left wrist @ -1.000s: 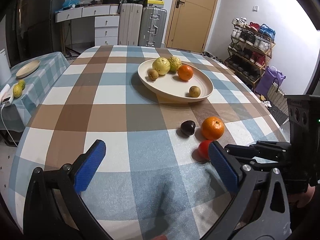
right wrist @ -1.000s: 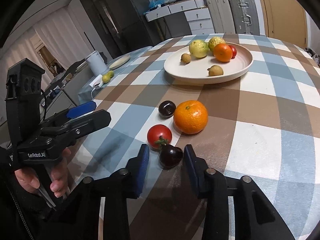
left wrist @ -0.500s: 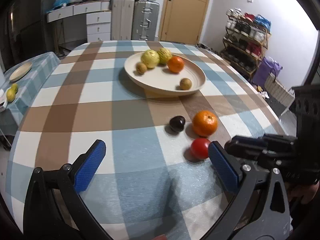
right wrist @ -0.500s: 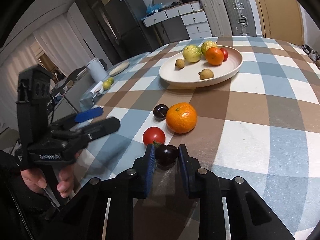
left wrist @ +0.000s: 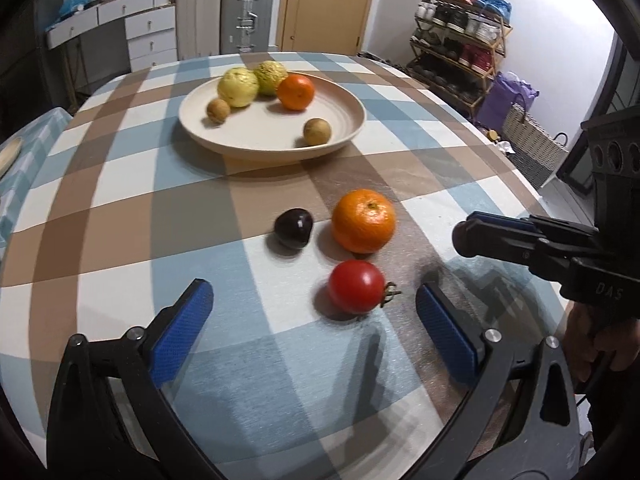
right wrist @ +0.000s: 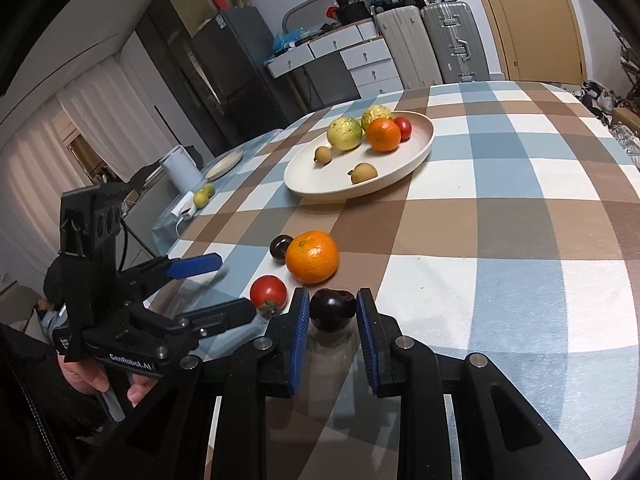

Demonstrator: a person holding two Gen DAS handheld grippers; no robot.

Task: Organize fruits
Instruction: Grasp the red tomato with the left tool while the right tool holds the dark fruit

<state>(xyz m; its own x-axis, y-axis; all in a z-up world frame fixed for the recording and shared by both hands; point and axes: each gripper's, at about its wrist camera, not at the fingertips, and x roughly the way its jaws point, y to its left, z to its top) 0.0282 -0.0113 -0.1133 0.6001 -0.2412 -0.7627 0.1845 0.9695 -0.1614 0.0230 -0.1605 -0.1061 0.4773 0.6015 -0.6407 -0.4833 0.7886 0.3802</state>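
Observation:
My right gripper (right wrist: 333, 300) is shut on a dark plum (right wrist: 332, 309), held just above the checked tablecloth. My left gripper (left wrist: 312, 295) is open and low over the cloth. A red tomato (left wrist: 356, 286) lies between its blue fingers, nearer the right one, untouched. Beyond it lie an orange (left wrist: 363, 220) and a second dark plum (left wrist: 294, 227). The cream plate (left wrist: 348, 132) further back holds several fruits. In the right wrist view the left gripper (right wrist: 228, 288) stands beside the tomato (right wrist: 269, 293), left of the orange (right wrist: 313, 257).
A low side table (right wrist: 256, 142) at the left carries a small plate, yellow fruit and a white kettle (right wrist: 181, 168). Suitcases and drawers stand behind the table, a shoe rack (left wrist: 460, 36) to the right. A hand (left wrist: 592, 344) holds the right gripper at the table's right edge.
The right gripper's jaws closed on the dark plum and lifted it slightly. The left gripper moved forward and lower, bringing the tomato between its open fingers.

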